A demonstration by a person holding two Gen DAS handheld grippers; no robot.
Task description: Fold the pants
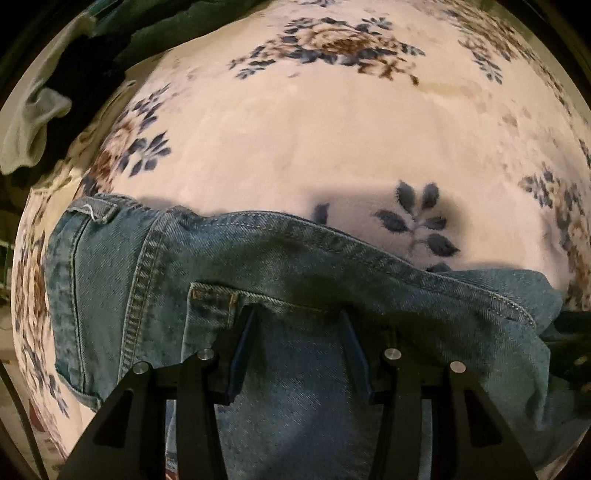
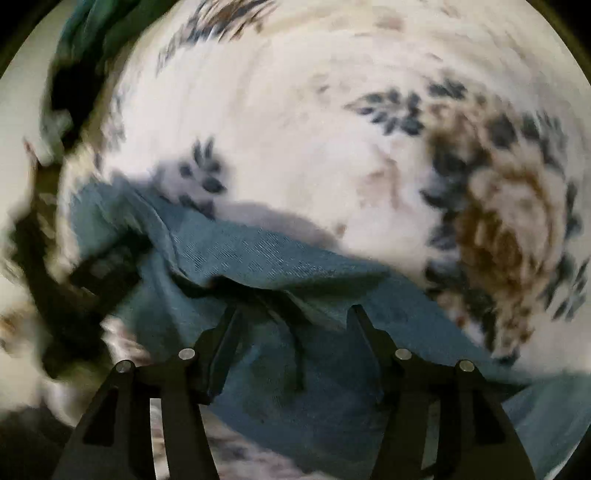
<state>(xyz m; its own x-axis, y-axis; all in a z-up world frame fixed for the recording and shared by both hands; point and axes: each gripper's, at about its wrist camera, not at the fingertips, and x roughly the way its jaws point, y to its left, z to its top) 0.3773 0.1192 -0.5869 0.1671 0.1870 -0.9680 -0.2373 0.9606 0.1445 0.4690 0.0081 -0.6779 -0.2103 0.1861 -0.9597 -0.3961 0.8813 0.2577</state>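
Floral blanket surface, dim surroundings

Cream plush blanket (image 1: 332, 140) with blue-brown flower print, brightly lit; dark green cloth (image 1: 155, 26) and a grey-white garment (image 1: 33, 125) bunched at its far-left edge.

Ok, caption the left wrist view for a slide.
Left gripper over blue jeans on a floral blanket.

text: none legible | jeans (image 1: 295, 266) — stitching and pocket seams only, no label or brand readable | floral blanket (image 1: 332, 147) — printed pattern, no lettering | right wrist view blurred, nothing readable
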